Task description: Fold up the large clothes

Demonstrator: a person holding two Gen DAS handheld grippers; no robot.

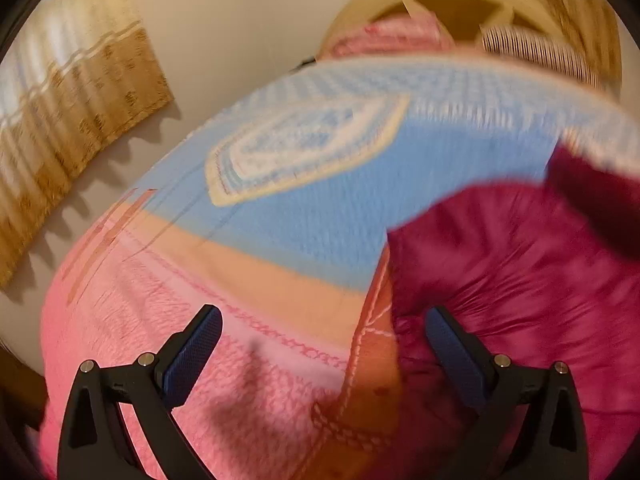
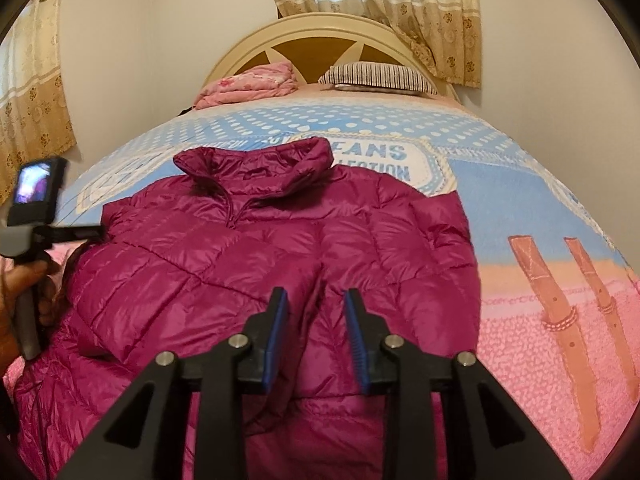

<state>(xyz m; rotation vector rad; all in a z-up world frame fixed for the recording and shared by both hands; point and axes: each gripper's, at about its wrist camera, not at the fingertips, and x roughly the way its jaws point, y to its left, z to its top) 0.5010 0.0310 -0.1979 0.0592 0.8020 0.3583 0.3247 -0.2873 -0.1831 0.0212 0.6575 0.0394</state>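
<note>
On the bed, puffy slippery jacket, best pinched at hem; right gripper parted, left gripper wide, both empty.

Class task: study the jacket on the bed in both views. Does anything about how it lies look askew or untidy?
Yes. The magenta puffer jacket lies front up, but its sleeve on the picture's left is folded across the chest at a slant, while the other side lies flat on the bedspread. The collar is rumpled.
</note>
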